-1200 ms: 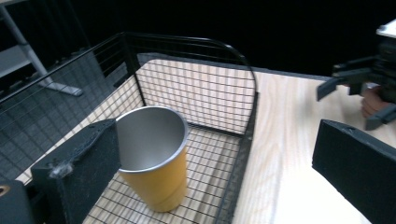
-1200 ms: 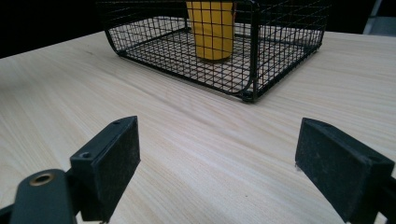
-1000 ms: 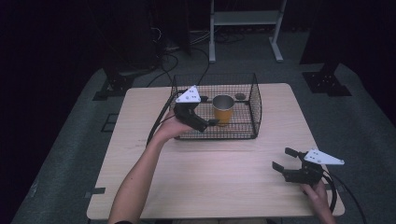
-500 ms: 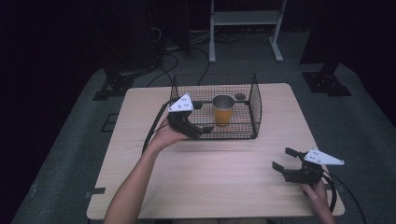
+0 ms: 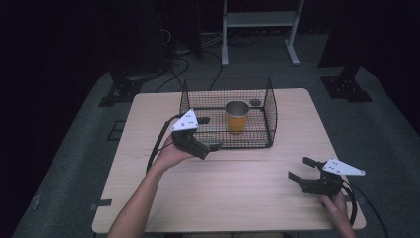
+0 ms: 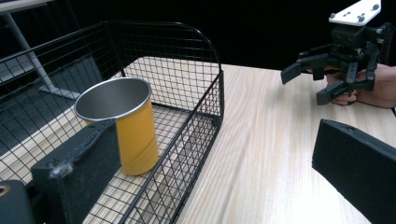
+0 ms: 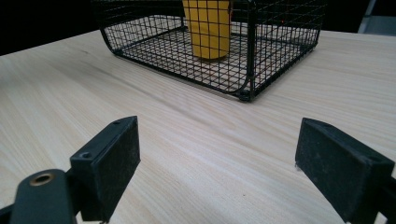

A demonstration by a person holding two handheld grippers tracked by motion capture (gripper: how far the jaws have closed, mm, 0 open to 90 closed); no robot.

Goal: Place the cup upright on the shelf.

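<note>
A yellow cup with a metal inside stands upright in a black wire basket at the table's middle back. My left gripper is open at the basket's near left corner, a short way from the cup. In the left gripper view one jaw lies over the basket in front of the cup, and the other lies over bare table. My right gripper is open and empty near the table's front right, pointing at the basket and cup; the right gripper also shows in the left gripper view.
A small dark object lies on the basket floor behind the cup. The light wooden table spreads wide between the basket and the front edge. Cables trail from both grippers. A white frame and dark stands sit on the floor beyond.
My left gripper has drawn back from the cup, toward the near left, out to the basket's corner. The cup stayed in place and the right gripper has not moved.
</note>
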